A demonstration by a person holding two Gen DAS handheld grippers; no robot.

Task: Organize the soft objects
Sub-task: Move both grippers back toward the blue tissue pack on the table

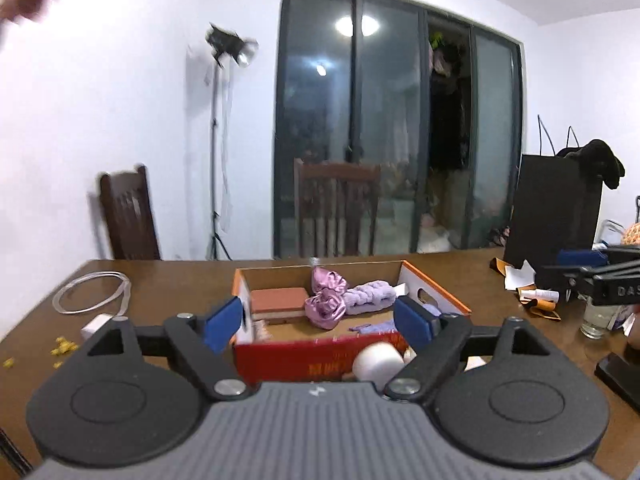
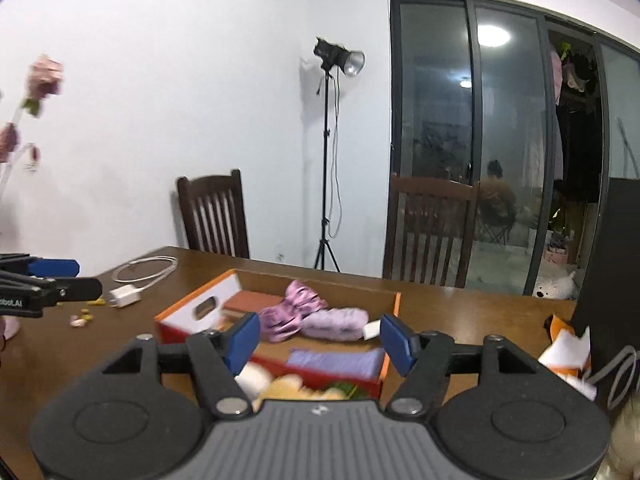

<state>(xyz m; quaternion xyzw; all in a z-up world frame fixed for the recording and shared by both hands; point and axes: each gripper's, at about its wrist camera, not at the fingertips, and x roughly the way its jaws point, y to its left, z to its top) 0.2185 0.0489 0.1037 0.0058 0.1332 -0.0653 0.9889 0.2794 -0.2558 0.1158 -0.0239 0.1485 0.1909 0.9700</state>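
An open orange and red cardboard box [image 1: 436, 284] [image 2: 176, 314] stands on the brown table. It holds pink satin scrunchies [image 1: 326, 300] [image 2: 290, 312], a lilac fluffy headband [image 1: 370, 298] [image 2: 336, 322], a brown sponge block [image 1: 280, 300] [image 2: 250, 302] and a folded purple cloth [image 2: 334, 362]. A white soft ball [image 1: 378, 362] lies in front of the box, and pale plush items [image 2: 276, 386] lie at its near side. My left gripper [image 1: 320, 324] is open and empty above the box's near edge. My right gripper [image 2: 320, 340] is open and empty over the box's near side.
A white cable and charger [image 1: 94, 300] [image 2: 132, 280] and small yellow bits [image 1: 62, 348] lie on the left. A black bag [image 1: 556, 216], a glass [image 1: 598, 318] and paper scraps [image 1: 520, 276] stand on the right. Wooden chairs [image 1: 336, 208] are behind the table.
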